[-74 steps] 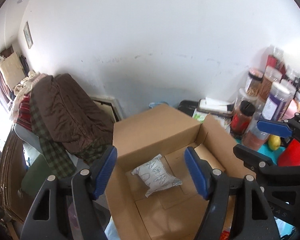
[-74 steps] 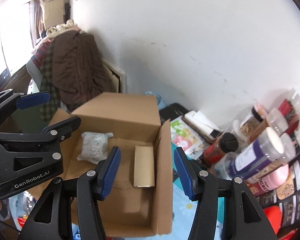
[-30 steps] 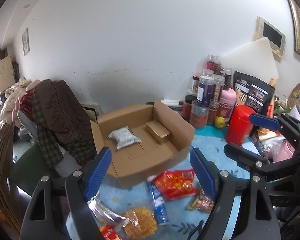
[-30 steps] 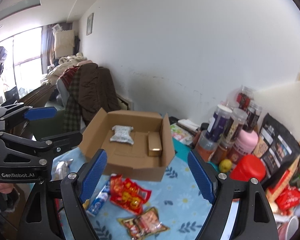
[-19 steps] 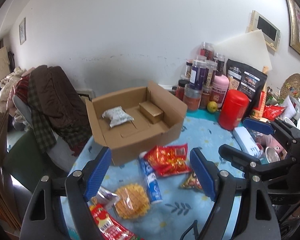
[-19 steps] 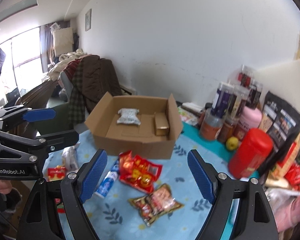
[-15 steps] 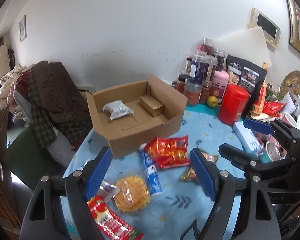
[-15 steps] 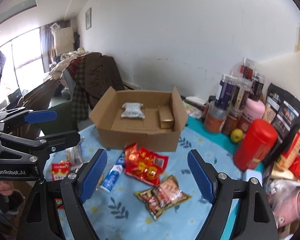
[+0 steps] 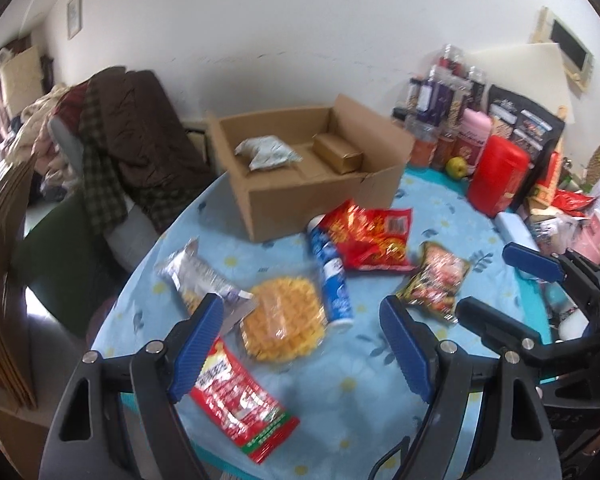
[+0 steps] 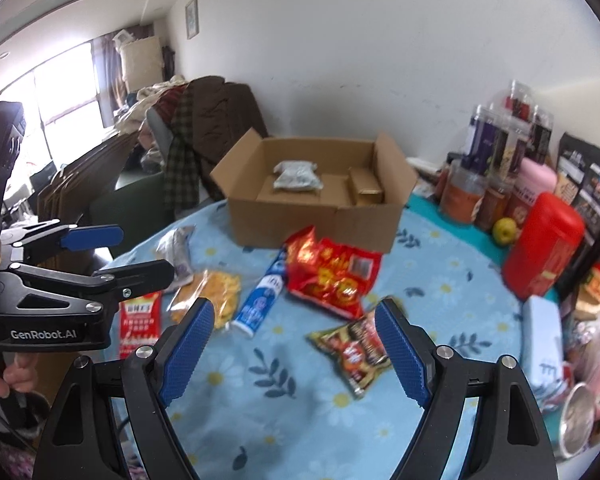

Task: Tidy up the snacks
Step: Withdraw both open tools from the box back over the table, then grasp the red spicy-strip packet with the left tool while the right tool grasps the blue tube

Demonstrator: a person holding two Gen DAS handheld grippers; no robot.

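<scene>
Both tongs pulled back from box (image 9: pixel 316 188); left (image 9: pixel 300 344), right (image 10: pixel 292 348) released; six snacks outside, two inside.

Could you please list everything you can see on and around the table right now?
cardboard box: 1, brown, open, far side of table
white packet: 1, inside box
gold carton: 1, inside box
red bag: 1, before box
blue tube: 1, left of red bag
dark packet: 1, table centre
waffle pack: 1, yellow
silver packet: 1
red sachet: 1, near edge
red canister: 1, right
jars: several, right rear
left hand-held gripper: open
right hand-held gripper: open
</scene>
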